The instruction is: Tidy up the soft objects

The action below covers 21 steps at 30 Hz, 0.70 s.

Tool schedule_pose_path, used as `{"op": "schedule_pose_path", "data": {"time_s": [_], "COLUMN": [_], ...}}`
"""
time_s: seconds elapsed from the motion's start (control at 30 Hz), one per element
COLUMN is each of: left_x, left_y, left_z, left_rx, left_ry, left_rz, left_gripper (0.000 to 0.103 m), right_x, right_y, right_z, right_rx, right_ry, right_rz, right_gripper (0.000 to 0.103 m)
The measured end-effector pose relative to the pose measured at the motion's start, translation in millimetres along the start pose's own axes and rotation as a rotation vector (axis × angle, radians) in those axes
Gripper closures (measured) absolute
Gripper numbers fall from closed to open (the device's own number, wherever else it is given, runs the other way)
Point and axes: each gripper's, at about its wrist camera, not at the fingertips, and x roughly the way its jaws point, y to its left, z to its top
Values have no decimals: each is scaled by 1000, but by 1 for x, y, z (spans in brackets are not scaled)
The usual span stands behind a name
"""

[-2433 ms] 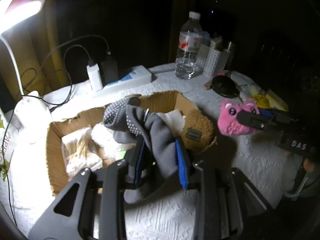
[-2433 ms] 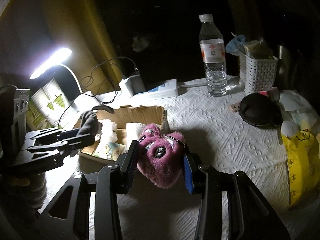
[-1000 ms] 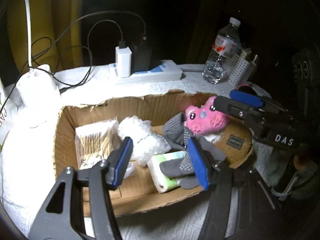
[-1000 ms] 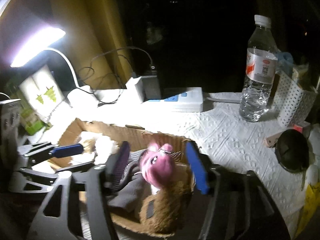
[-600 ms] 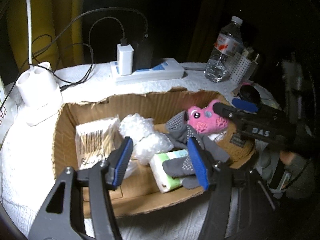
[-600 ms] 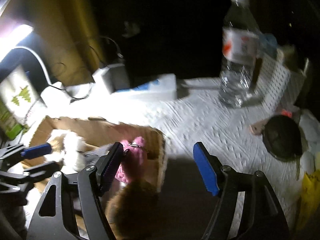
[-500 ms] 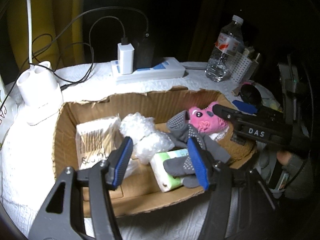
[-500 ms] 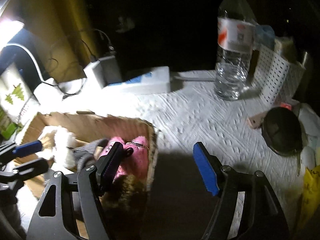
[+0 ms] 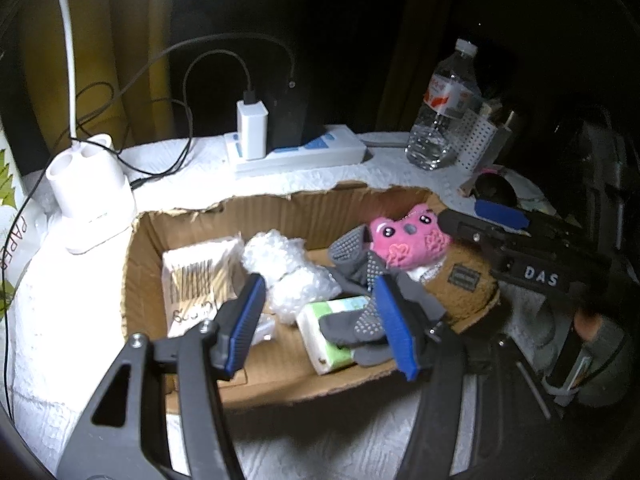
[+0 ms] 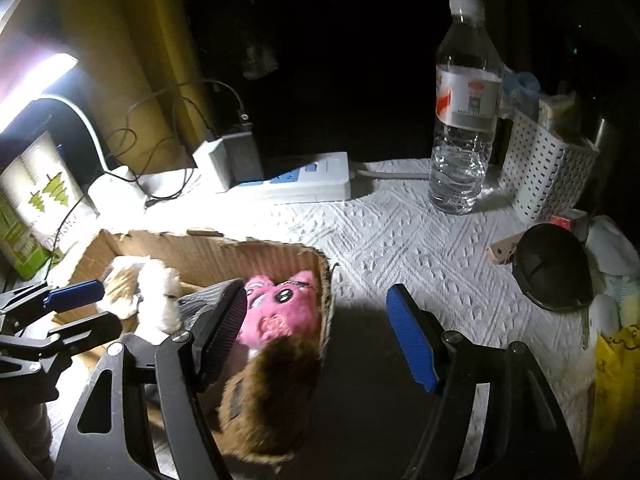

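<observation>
A torn cardboard box [image 9: 256, 208] holds a pink plush [image 9: 404, 244], grey dotted socks [image 9: 360, 268], a brown fuzzy item [image 9: 464, 292], bubble wrap [image 9: 288, 276], a tissue pack [image 9: 324, 320] and a barcoded packet [image 9: 196, 280]. My left gripper [image 9: 320, 320] hangs open above the box's near side, nothing pressed between its pads. My right gripper [image 10: 318, 334] stands wide open at the box's right end. Its left finger is beside the pink plush [image 10: 276, 308], above the brown item [image 10: 272, 392]; its right finger is over the cloth.
On the white patterned cloth stand a water bottle [image 10: 464, 128], a white perforated basket [image 10: 544, 176], a power strip [image 10: 304, 180] with chargers, a black round object [image 10: 552, 268] and a yellow bag [image 10: 616, 376]. A white lamp base [image 9: 88, 196] sits left of the box.
The right gripper has shifted right, off the pink plush, which now lies in the box beside its left finger. The left gripper has stayed put.
</observation>
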Motion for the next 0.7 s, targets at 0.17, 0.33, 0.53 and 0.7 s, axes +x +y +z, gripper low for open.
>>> {"op": "schedule_pose_path", "data": {"time_s": [0.17, 0.33, 0.53, 0.7], "left_x": [-15, -33, -56, -75], "left_y": [-2, -4, -5, -5], "left_z": [-5, -10, -17, -25], "left_rx": [0, 5, 10, 6], "left_ry": [-19, -43, -74, -98], "left_rz": [4, 8, 5, 4], "left_gripper": [44, 43, 38, 34], "right_x": [-17, -33, -55, -71], "right_y": [10, 21, 36, 47], "right_z": [-5, -11, -19, -25], "right_rx": [-14, -25, -43, -54], "right_ry": [-7, -13, -32, -47], "right_rz": [7, 11, 15, 16], "right_gripper": [28, 28, 28, 28]}}
